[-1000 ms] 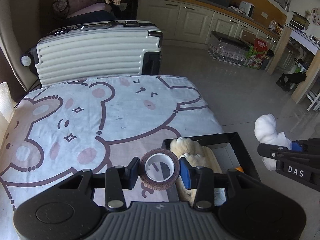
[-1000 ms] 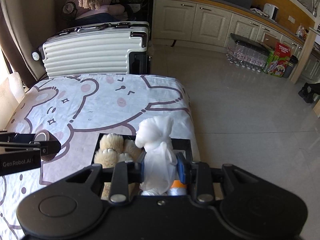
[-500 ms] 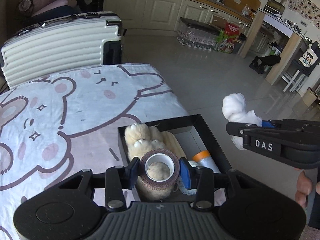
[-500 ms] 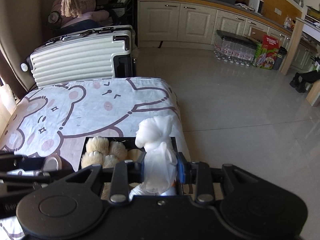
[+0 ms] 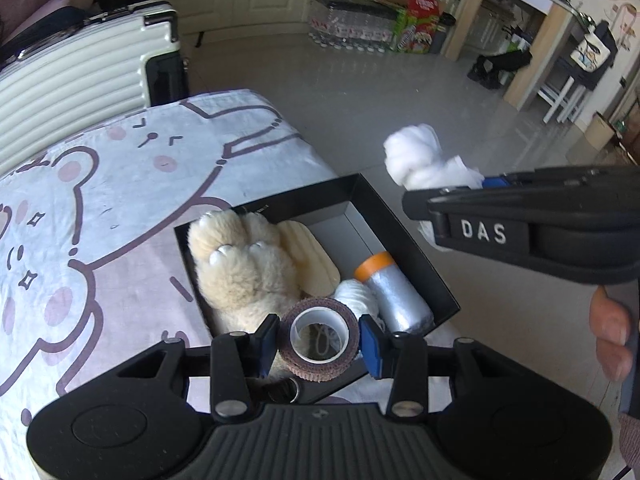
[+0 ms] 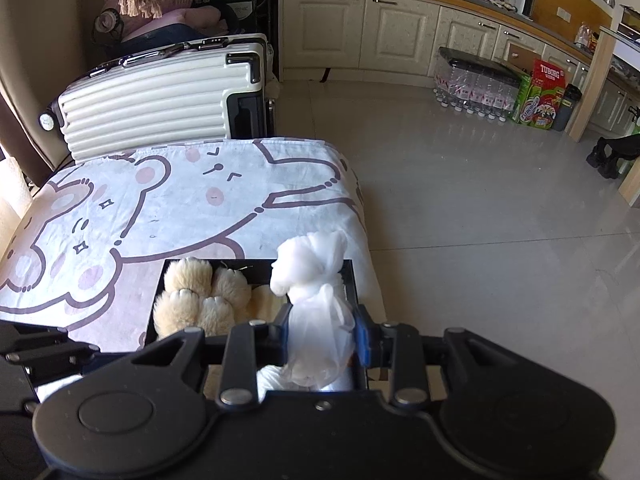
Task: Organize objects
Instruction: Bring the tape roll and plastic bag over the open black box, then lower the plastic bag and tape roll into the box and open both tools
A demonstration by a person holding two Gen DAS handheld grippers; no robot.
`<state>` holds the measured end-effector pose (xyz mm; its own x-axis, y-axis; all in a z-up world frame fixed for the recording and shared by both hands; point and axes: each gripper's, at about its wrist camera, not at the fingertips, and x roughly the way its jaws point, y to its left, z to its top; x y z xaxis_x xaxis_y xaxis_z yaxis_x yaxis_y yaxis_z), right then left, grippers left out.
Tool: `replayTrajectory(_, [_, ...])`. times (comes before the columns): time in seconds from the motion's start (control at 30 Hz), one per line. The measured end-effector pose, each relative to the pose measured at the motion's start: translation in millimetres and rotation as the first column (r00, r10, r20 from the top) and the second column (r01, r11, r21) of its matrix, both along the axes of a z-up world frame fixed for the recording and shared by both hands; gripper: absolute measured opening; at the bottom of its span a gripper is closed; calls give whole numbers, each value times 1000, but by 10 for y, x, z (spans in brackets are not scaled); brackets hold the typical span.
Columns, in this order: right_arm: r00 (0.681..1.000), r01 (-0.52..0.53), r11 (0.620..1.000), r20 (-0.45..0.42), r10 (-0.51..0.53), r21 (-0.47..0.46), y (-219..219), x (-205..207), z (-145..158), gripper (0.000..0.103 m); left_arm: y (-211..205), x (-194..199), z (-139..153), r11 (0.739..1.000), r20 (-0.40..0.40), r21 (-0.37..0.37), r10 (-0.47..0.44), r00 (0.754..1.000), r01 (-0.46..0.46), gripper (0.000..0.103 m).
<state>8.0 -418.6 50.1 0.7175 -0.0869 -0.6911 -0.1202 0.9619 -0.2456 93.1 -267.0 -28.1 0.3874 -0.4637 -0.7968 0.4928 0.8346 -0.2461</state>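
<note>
My left gripper (image 5: 318,338) is shut on a brown tape roll (image 5: 319,339) and holds it over the near end of a black box (image 5: 404,236) on the bear-print cloth. Inside the box lie a fluffy beige paw toy (image 5: 244,264), a cream pad (image 5: 308,260), a white ball (image 5: 356,294) and a silver cylinder with an orange cap (image 5: 394,290). My right gripper (image 6: 322,334) is shut on a white gauze bundle (image 6: 316,304), raised above the box's right side (image 6: 352,276). That bundle (image 5: 420,158) also shows in the left wrist view.
The bear-print cloth (image 6: 160,208) covers a low table whose right edge drops to a tiled floor (image 6: 480,220). A white ribbed suitcase (image 6: 160,100) lies behind the table. Cabinets, bottled water packs (image 6: 476,84) and a green carton (image 6: 542,96) line the far wall. A person's fingers (image 5: 610,328) show at right.
My left gripper carried the tape roll rightward from over the cloth to above the box's near end, sinking slightly and rolling. The right gripper shifted slightly, its bundle still over the box.
</note>
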Motion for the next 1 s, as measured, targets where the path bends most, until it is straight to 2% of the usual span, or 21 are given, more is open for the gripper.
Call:
replayTrajectory(0.27, [1000,-9,1000,-24,10,11,-8,137,-126,32,-187,1,-117,996,-5,51,-68,998,68,44])
replayTrajectory(0.7, [997,-17,1000,-82,15,-19,34,382,-371,32,-299,135,-343,987,-46,101,-118,992,122,44])
replayTrajectory(1.0, [993,-13,999,-117,9,-33,60,562,-524,32,-319,220,-453,982,-71,107,-148,987,155,44])
